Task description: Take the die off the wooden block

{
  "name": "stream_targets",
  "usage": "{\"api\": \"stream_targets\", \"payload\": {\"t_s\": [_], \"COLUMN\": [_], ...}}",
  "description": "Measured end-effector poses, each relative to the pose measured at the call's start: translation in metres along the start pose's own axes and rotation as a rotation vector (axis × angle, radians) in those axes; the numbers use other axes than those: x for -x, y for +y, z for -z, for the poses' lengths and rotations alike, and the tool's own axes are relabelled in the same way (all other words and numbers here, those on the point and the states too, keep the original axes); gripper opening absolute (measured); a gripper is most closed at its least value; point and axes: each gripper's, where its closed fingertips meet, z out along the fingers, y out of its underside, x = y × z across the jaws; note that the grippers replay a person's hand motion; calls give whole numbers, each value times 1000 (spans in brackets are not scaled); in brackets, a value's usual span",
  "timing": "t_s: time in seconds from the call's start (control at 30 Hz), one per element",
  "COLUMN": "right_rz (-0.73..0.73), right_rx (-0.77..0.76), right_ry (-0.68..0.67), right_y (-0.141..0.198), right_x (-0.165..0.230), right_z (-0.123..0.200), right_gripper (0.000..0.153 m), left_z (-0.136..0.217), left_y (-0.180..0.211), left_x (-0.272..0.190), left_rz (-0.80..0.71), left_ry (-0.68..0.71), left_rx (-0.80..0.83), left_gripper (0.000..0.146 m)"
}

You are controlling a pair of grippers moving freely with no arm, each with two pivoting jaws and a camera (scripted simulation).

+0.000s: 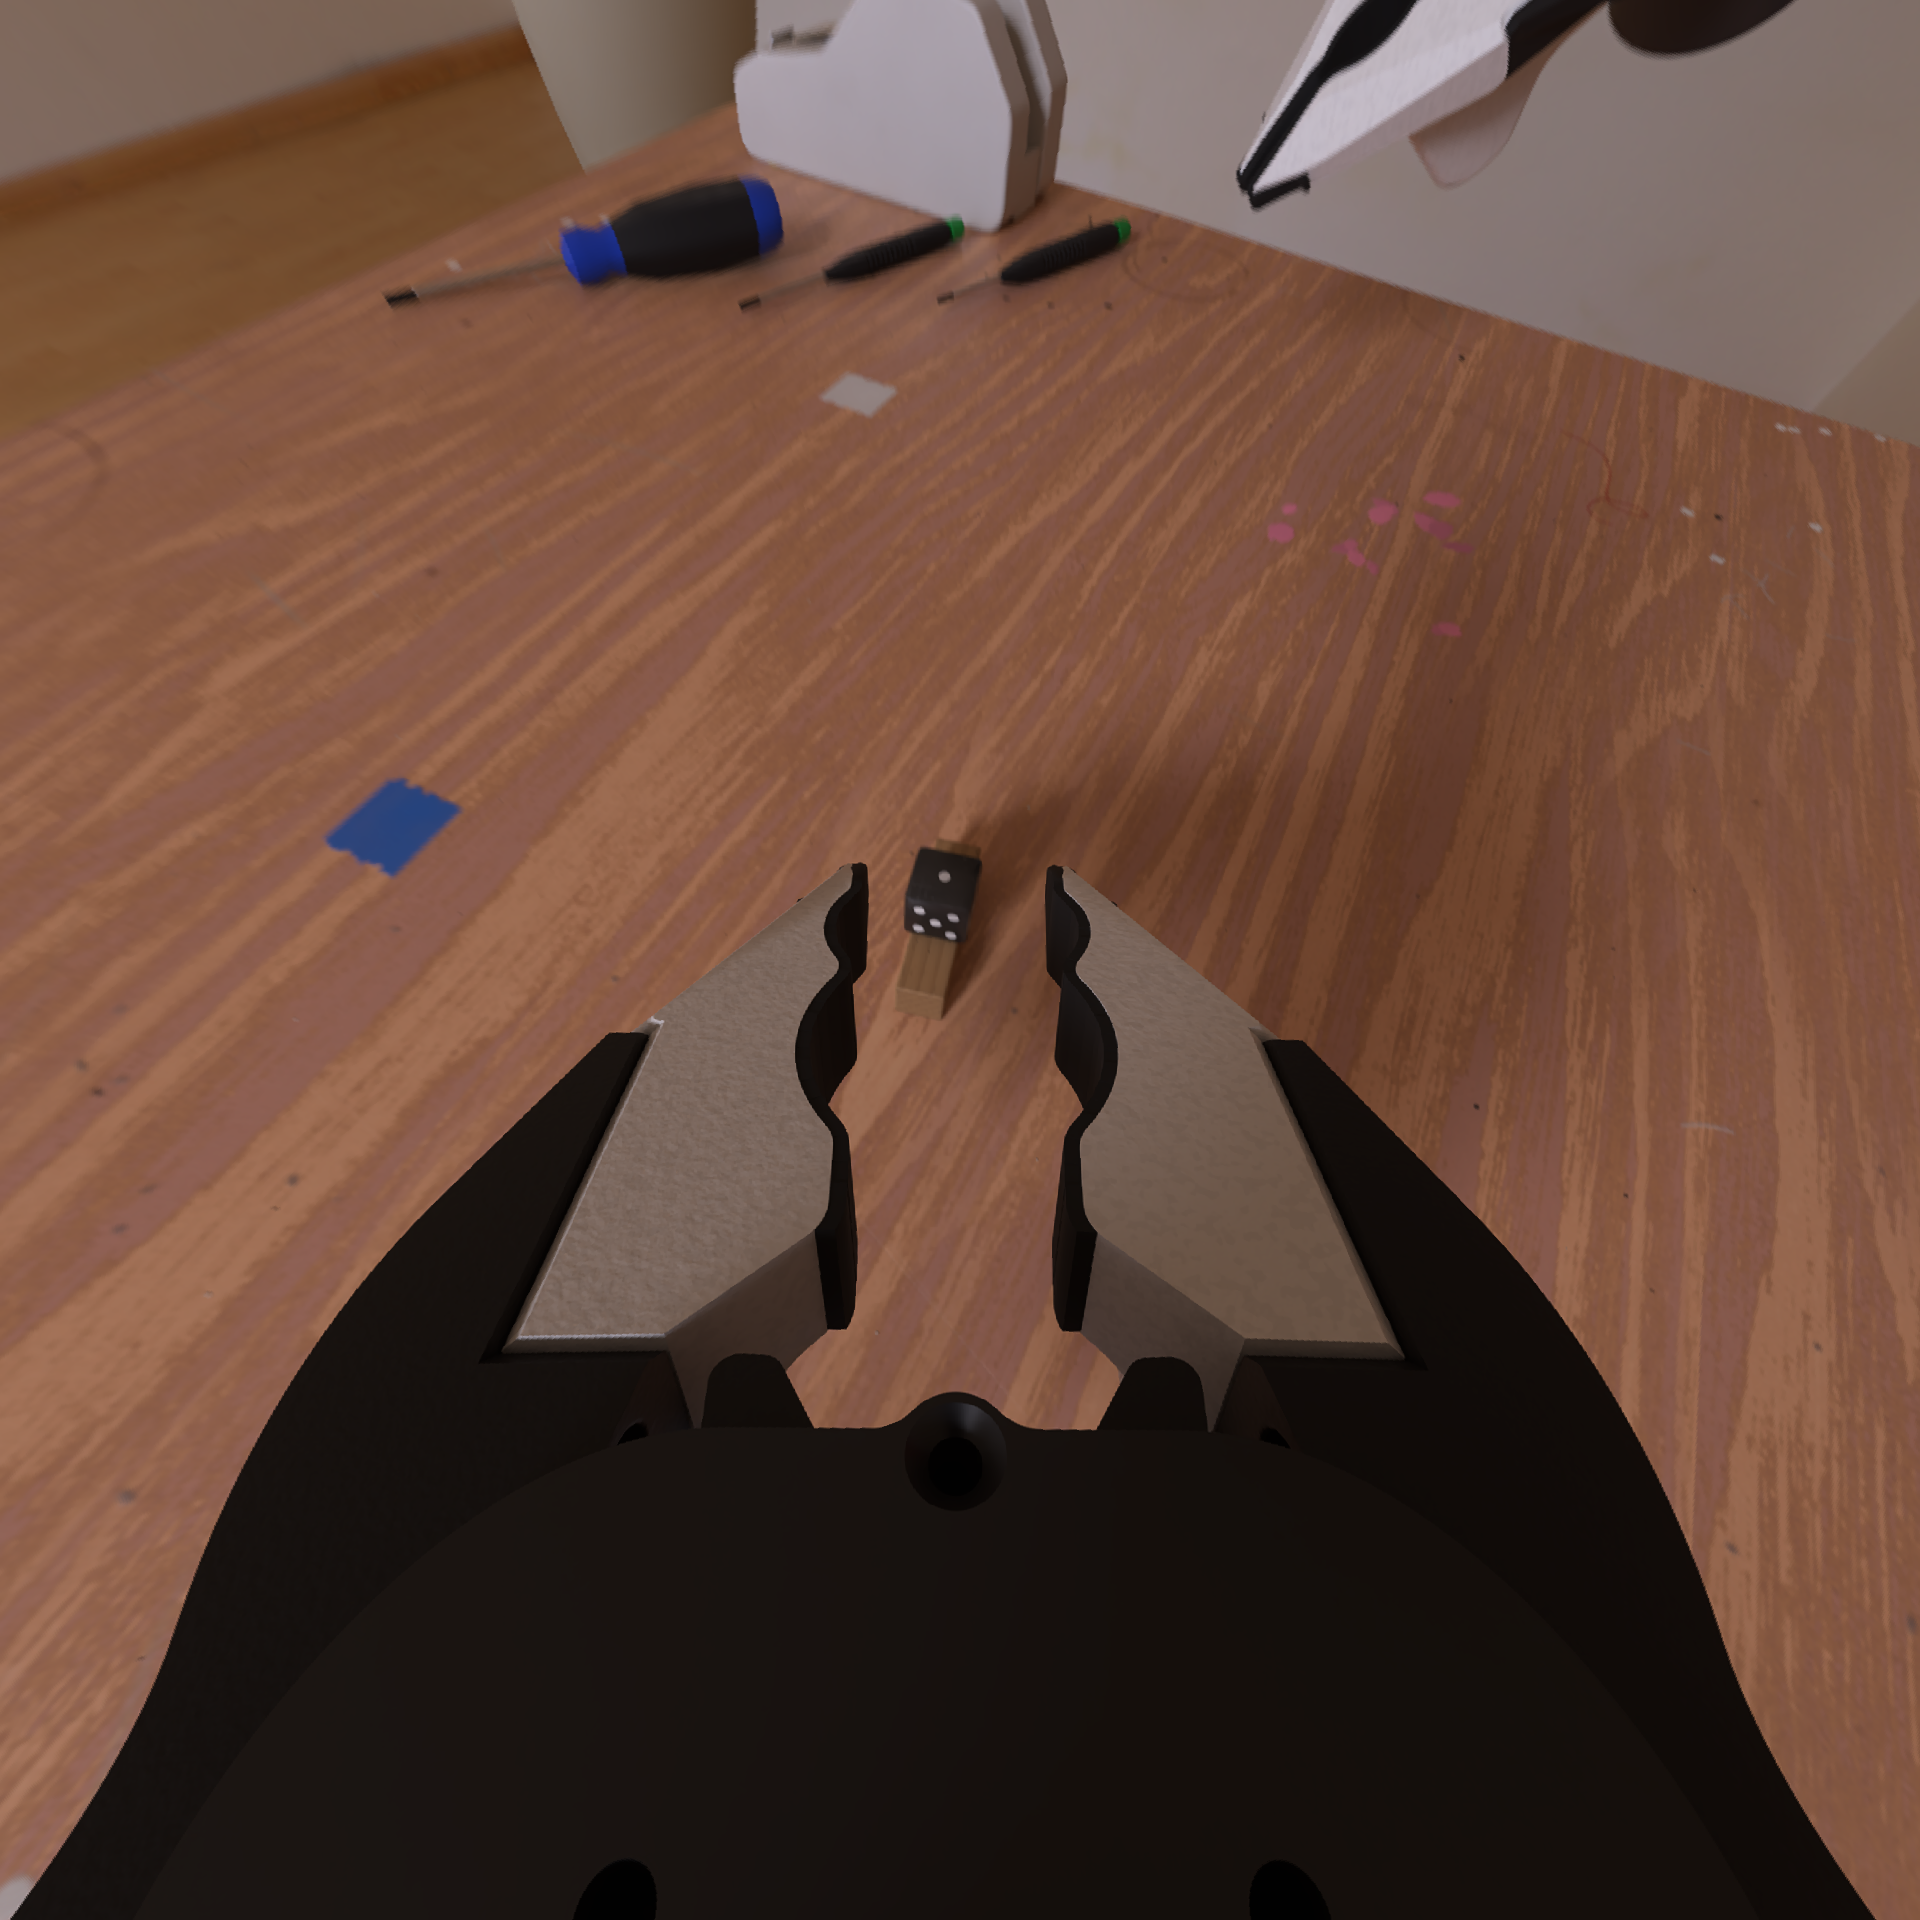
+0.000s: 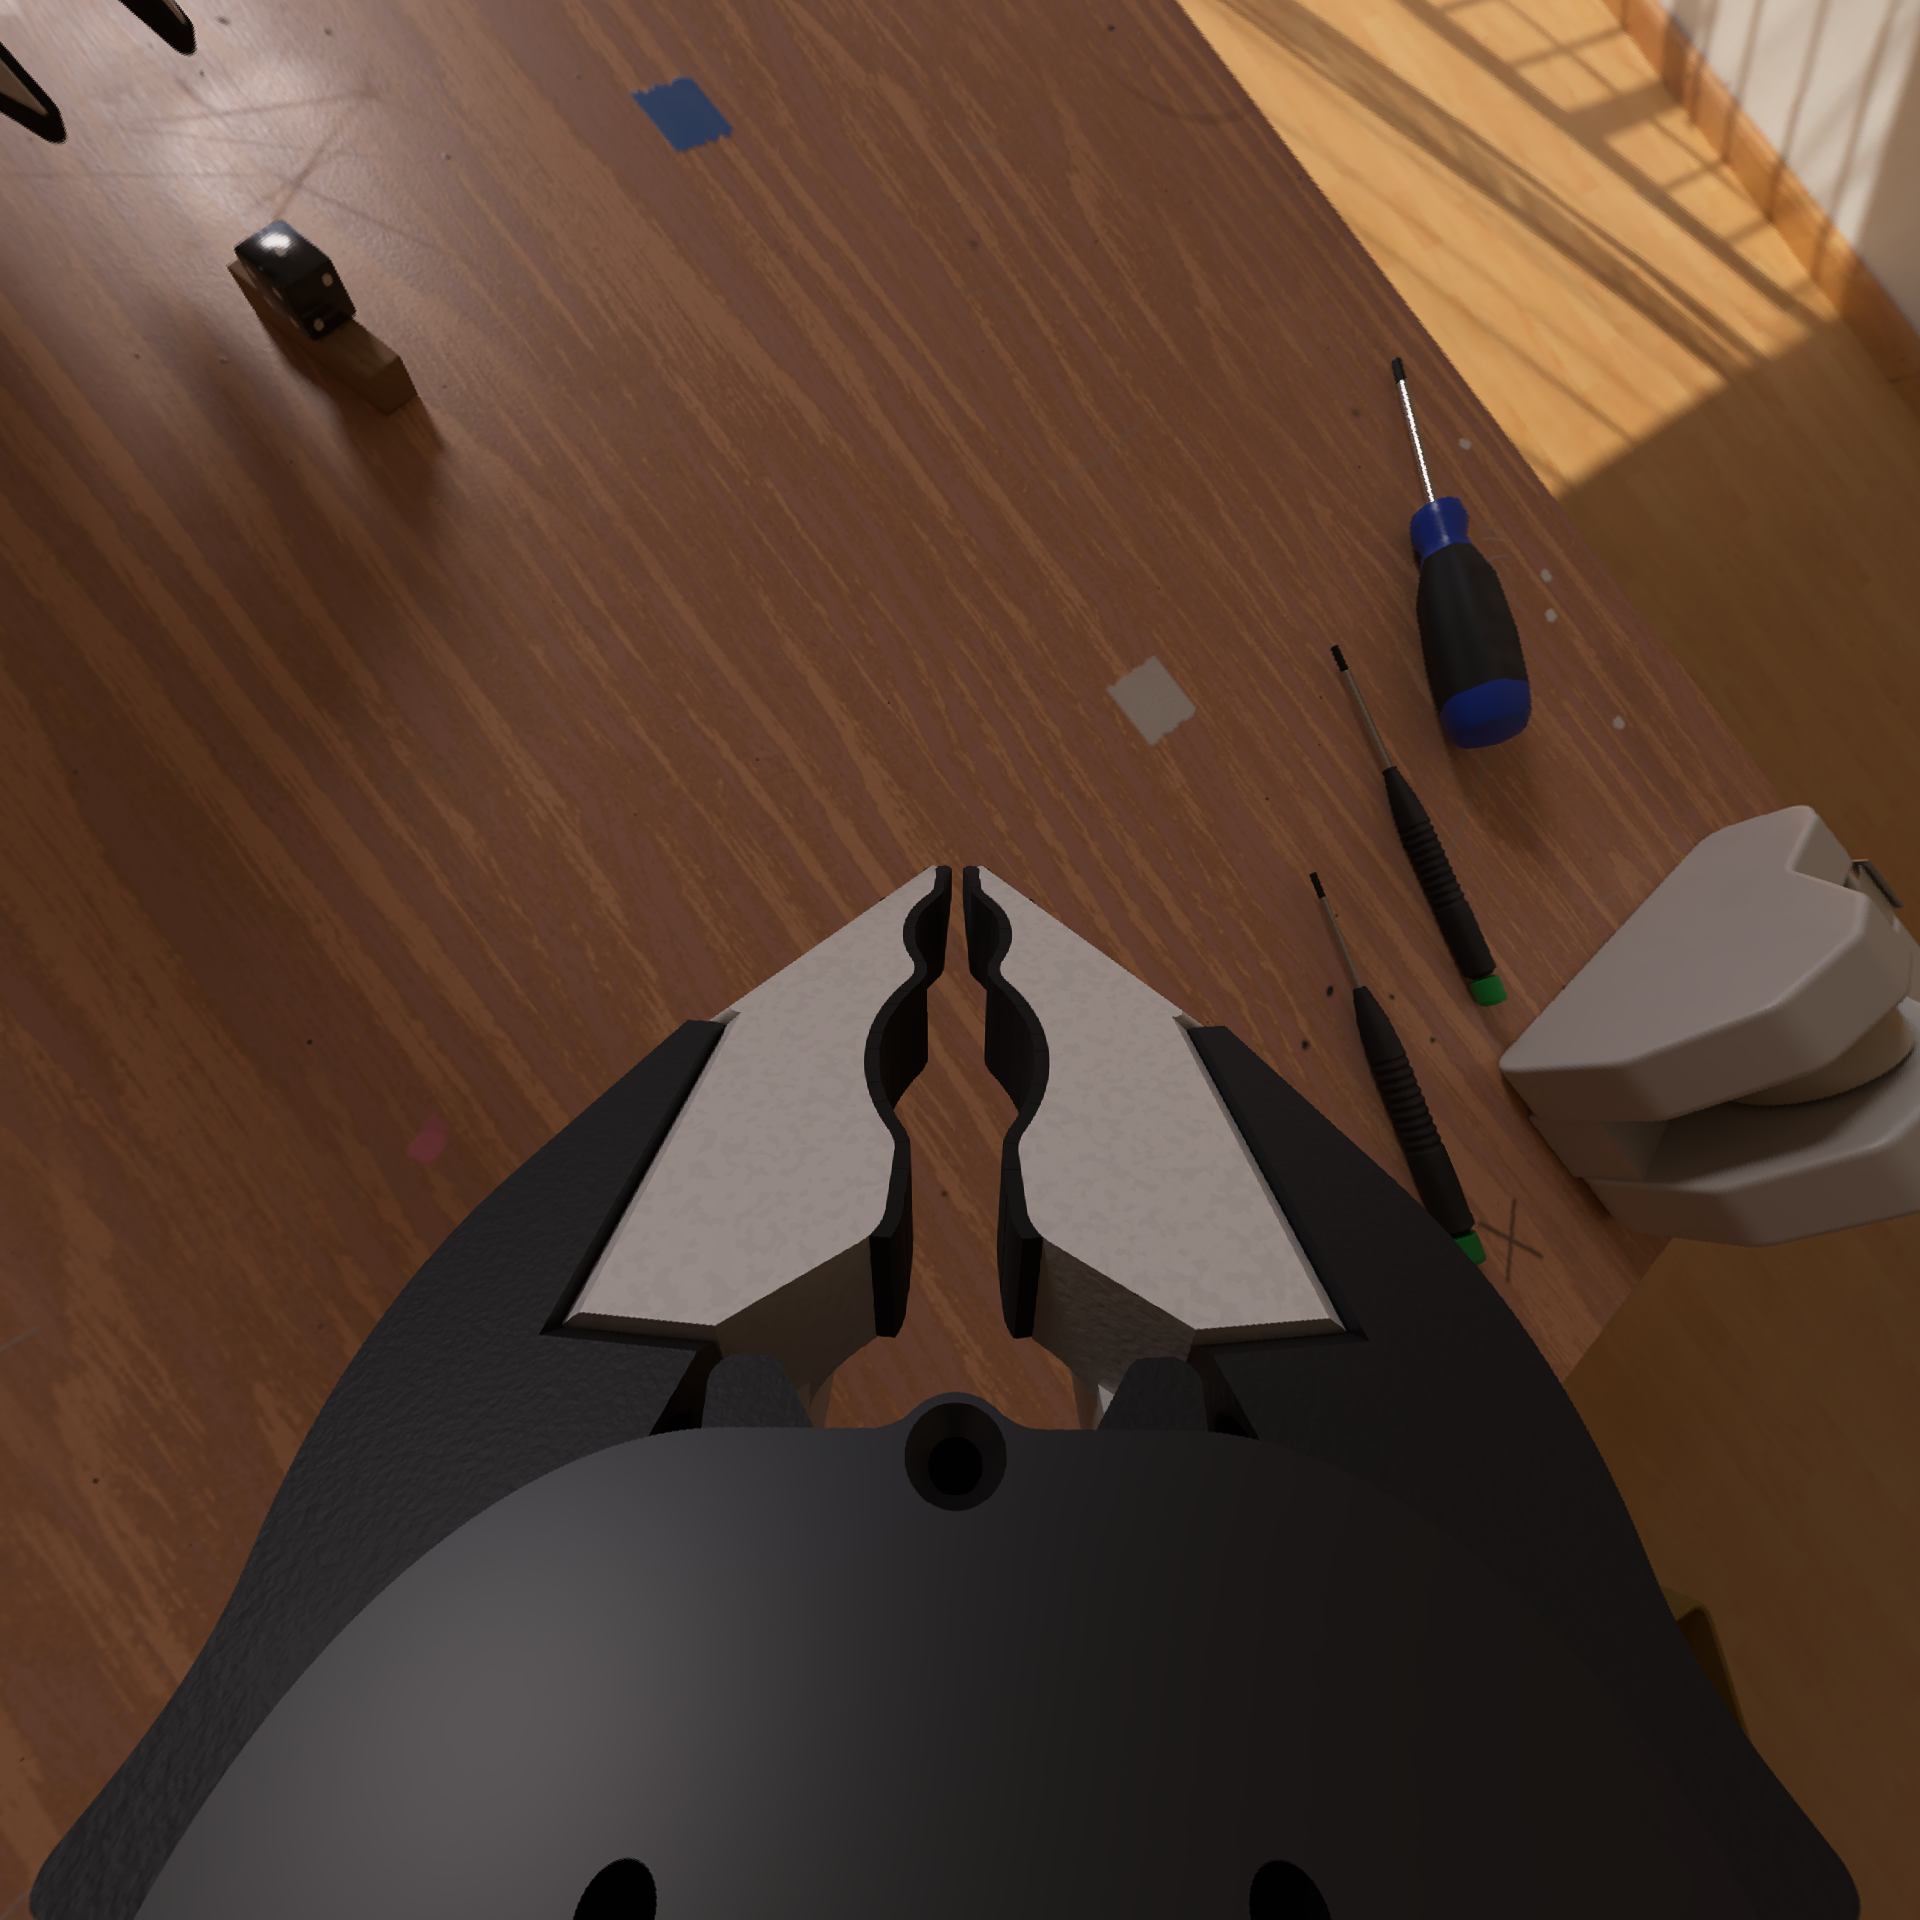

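A black die (image 1: pixel 941 895) with white pips sits on top of a small long wooden block (image 1: pixel 928 978) lying on the wooden table. My left gripper (image 1: pixel 955 879) is open and empty, hovering above the table with the die seen between its fingertips, a little left of centre. In the right wrist view the die (image 2: pixel 294 274) and block (image 2: pixel 358 364) are far off at the upper left. My right gripper (image 2: pixel 957 875) is shut and empty, well away from them. It also shows at the top right of the left wrist view (image 1: pixel 1382 94).
A blue-and-black screwdriver (image 1: pixel 665 234) and two thin black screwdrivers (image 1: pixel 894 251) (image 1: pixel 1060 255) lie at the far side, beside a white object (image 1: pixel 904 114). A blue tape patch (image 1: pixel 393 827) and a grey patch (image 1: pixel 858 394) mark the table. The table edge (image 2: pixel 1455 364) drops to the floor.
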Motion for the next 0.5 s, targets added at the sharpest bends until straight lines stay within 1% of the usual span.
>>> {"api": "stream_targets", "payload": {"t_s": [0.13, 0.23, 0.37, 0.5], "right_rz": [12, 27, 44, 49], "right_rx": [10, 9, 14, 3], "right_ry": [-10, -13, -10, -8], "right_y": [0, -2, -3, -4], "right_x": [3, 4, 5, 4], "right_z": [-2, -3, -5, -4], "right_gripper": [2, 2, 3, 3], "left_z": [-6, -8, -13, -19], "left_y": [14, 16, 18, 12], "left_x": [-1, -1, 1, 1], "left_rz": [-23, -40, -29, -39], "left_ry": [-4, -11, -11, -8], "left_rx": [54, 59, 82, 83], "left_gripper": [36, 37, 42, 45]}}
